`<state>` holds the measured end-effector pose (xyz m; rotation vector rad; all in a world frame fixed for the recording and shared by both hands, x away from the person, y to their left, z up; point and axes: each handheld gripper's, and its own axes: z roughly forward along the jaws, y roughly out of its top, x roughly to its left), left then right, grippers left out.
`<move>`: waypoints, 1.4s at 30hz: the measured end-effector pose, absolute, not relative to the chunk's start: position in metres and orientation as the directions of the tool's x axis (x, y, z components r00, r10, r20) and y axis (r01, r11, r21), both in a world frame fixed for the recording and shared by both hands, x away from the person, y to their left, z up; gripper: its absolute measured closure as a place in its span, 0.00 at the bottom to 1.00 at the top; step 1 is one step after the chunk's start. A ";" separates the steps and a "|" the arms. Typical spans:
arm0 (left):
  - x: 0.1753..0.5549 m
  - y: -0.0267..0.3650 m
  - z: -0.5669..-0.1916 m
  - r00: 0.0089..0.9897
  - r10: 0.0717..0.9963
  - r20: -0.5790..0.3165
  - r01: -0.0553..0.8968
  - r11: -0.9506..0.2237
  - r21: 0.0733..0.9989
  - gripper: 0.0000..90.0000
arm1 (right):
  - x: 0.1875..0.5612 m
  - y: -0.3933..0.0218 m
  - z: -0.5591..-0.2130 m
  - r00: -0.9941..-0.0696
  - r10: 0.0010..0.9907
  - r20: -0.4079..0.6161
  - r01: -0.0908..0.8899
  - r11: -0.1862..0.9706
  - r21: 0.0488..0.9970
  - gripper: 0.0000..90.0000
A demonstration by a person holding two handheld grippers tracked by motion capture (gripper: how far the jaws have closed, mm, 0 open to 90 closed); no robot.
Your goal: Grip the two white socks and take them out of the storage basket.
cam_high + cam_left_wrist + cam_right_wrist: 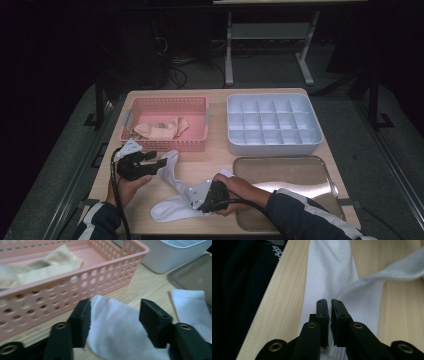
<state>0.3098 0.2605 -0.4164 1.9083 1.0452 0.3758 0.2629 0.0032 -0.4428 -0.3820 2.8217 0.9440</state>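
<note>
White sock (117, 332) sits between our left claw (113, 322) pads, spread apart, not pinching, lower middle of frame. Our right claw (329, 308) is nipped nearly closed on the cloth, probably pinning it to the bench (220, 160) for folding. Beyond: one pink basket (165, 145) holding beige socks (160, 129), one divided tray (272, 145).

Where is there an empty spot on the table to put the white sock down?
The metal tray at the right front lies bare. A strip of table between the pink basket and the white divided box is free. The left front is crowded: the white sock and both grippers are there.
</note>
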 end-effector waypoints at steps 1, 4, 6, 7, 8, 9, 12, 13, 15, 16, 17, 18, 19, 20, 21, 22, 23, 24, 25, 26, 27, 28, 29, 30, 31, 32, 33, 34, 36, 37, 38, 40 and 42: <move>0.310 0.258 -0.415 0.597 0.790 -0.139 0.510 -0.241 0.825 0.42 | 0.264 0.002 -0.444 -0.962 -0.185 -0.201 -0.269 0.772 0.576 0.93; 0.308 0.250 -0.408 0.601 0.788 -0.132 0.494 -0.236 0.837 0.36 | 0.264 0.000 -0.447 -0.966 -0.177 -0.186 -0.254 0.765 0.592 0.93; 0.309 0.245 -0.405 0.610 0.778 -0.150 0.498 -0.229 0.837 0.33 | 0.264 -0.002 -0.448 -0.971 -0.170 -0.167 -0.236 0.771 0.592 0.93; 0.310 0.243 -0.404 0.613 0.777 -0.143 0.500 -0.240 0.832 0.33 | 0.264 -0.002 -0.449 -0.969 -0.175 -0.176 -0.246 0.768 0.592 0.92; 0.311 0.239 -0.405 0.614 0.777 -0.137 0.503 -0.253 0.826 0.33 | 0.263 -0.002 -0.450 -0.971 -0.172 -0.167 -0.238 0.773 0.589 0.92; 0.312 0.236 -0.408 0.621 0.772 -0.133 0.515 -0.274 0.813 0.32 | 0.263 -0.002 -0.451 -0.973 -0.170 -0.159 -0.231 0.775 0.588 0.92; 0.314 0.225 -0.420 0.617 0.778 -0.118 0.556 -0.325 0.765 0.31 | 0.262 -0.001 -0.454 -0.973 -0.177 -0.147 -0.230 0.772 0.592 0.92; 0.314 0.222 -0.424 0.613 0.781 -0.117 0.570 -0.335 0.750 0.31 | 0.262 -0.001 -0.454 -0.974 -0.174 -0.146 -0.227 0.774 0.591 0.92; 0.316 0.219 -0.430 0.609 0.785 -0.109 0.592 -0.358 0.722 0.31 | 0.261 -0.001 -0.454 -0.975 -0.172 -0.144 -0.224 0.777 0.589 0.92; 0.316 0.217 -0.433 0.604 0.789 -0.112 0.606 -0.363 0.708 0.33 | 0.263 -0.001 -0.454 -0.970 -0.182 -0.159 -0.242 0.768 0.593 0.92; 0.317 0.215 -0.436 0.604 0.790 -0.103 0.612 -0.378 0.695 0.34 | 0.261 -0.001 -0.454 -0.974 -0.171 -0.147 -0.225 0.778 0.587 0.92; 0.316 0.213 -0.438 0.599 0.798 -0.070 0.613 -0.400 0.681 0.38 | 0.261 -0.002 -0.455 -0.976 -0.167 -0.141 -0.219 0.780 0.587 0.91; 0.317 0.213 -0.439 0.604 0.796 -0.046 0.609 -0.423 0.671 0.43 | 0.261 -0.001 -0.455 -0.974 -0.170 -0.151 -0.227 0.775 0.590 0.91; 0.316 0.214 -0.439 0.609 0.791 -0.049 0.614 -0.431 0.661 0.50 | 0.262 -0.001 -0.455 -0.971 -0.175 -0.161 -0.237 0.771 0.590 0.91; 0.316 0.215 -0.440 0.604 0.795 -0.057 0.620 -0.423 0.661 0.57 | 0.261 -0.002 -0.455 -0.975 -0.165 -0.151 -0.223 0.779 0.586 0.91; 0.316 0.218 -0.440 0.605 0.794 -0.060 0.625 -0.426 0.654 0.64 | 0.261 -0.002 -0.455 -0.975 -0.164 -0.152 -0.223 0.778 0.587 0.91; 0.315 0.220 -0.440 0.615 0.785 -0.072 0.626 -0.431 0.650 0.72 | 0.261 -0.002 -0.455 -0.975 -0.161 -0.154 -0.222 0.778 0.588 0.91; 0.314 0.223 -0.441 0.626 0.776 -0.070 0.622 -0.443 0.645 0.78 | 0.261 -0.002 -0.455 -0.975 -0.159 -0.157 -0.221 0.779 0.587 0.90; 0.312 0.226 -0.442 0.630 0.774 -0.066 0.620 -0.450 0.643 0.84 | 0.261 -0.003 -0.455 -0.975 -0.156 -0.158 -0.220 0.781 0.585 0.90; 0.311 0.229 -0.444 0.637 0.767 -0.071 0.621 -0.457 0.637 0.89 | 0.262 -0.003 -0.455 -0.975 -0.156 -0.157 -0.219 0.776 0.592 0.90; 0.310 0.231 -0.445 0.641 0.763 -0.075 0.618 -0.457 0.640 0.92 | 0.262 -0.003 -0.455 -0.975 -0.158 -0.158 -0.222 0.773 0.594 0.90; 0.309 0.233 -0.446 0.643 0.762 -0.078 0.615 -0.454 0.644 0.96 | 0.262 -0.003 -0.455 -0.975 -0.155 -0.157 -0.219 0.774 0.595 0.90; 0.309 0.236 -0.449 0.643 0.761 -0.085 0.620 -0.452 0.642 0.97 | 0.262 -0.004 -0.455 -0.976 -0.150 -0.160 -0.217 0.776 0.593 0.91; 0.310 0.237 -0.450 0.644 0.760 -0.091 0.619 -0.447 0.646 0.99 | 0.263 -0.005 -0.453 -0.976 -0.142 -0.163 -0.212 0.773 0.598 0.96; 0.310 0.238 -0.451 0.644 0.760 -0.087 0.619 -0.450 0.643 0.99 | 0.264 -0.007 -0.451 -0.976 -0.135 -0.171 -0.212 0.769 0.604 0.98; 0.310 0.238 -0.452 0.639 0.764 -0.088 0.622 -0.446 0.643 0.99 | 0.265 -0.009 -0.448 -0.976 -0.123 -0.179 -0.207 0.768 0.606 0.99; 0.310 0.239 -0.453 0.640 0.763 -0.089 0.624 -0.449 0.640 0.99 | 0.268 -0.011 -0.444 -0.976 -0.110 -0.187 -0.203 0.763 0.614 1.00; 0.311 0.239 -0.455 0.641 0.762 -0.087 0.626 -0.454 0.634 0.97 | 0.269 -0.014 -0.441 -0.977 -0.096 -0.188 -0.194 0.764 0.616 1.00; 0.311 0.240 -0.458 0.634 0.767 -0.095 0.628 -0.439 0.643 0.96 | 0.277 -0.022 -0.434 -0.978 -0.046 -0.202 -0.165 0.762 0.626 1.00; 0.311 0.240 -0.459 0.633 0.767 -0.102 0.629 -0.434 0.645 0.96 | 0.281 -0.026 -0.432 -0.981 -0.028 -0.193 -0.147 0.759 0.634 1.00; 0.311 0.240 -0.458 0.634 0.766 -0.103 0.630 -0.434 0.644 0.96 | 0.284 -0.028 -0.431 -0.983 -0.007 -0.183 -0.124 0.759 0.639 0.99; 0.310 0.240 -0.458 0.639 0.762 -0.101 0.622 -0.436 0.650 0.93 | 0.290 -0.033 -0.431 -0.983 0.041 -0.177 -0.082 0.768 0.635 0.93; 0.310 0.241 -0.457 0.634 0.766 -0.102 0.620 -0.426 0.659 0.89 | 0.296 -0.035 -0.434 -0.986 0.083 -0.146 -0.031 0.765 0.643 0.86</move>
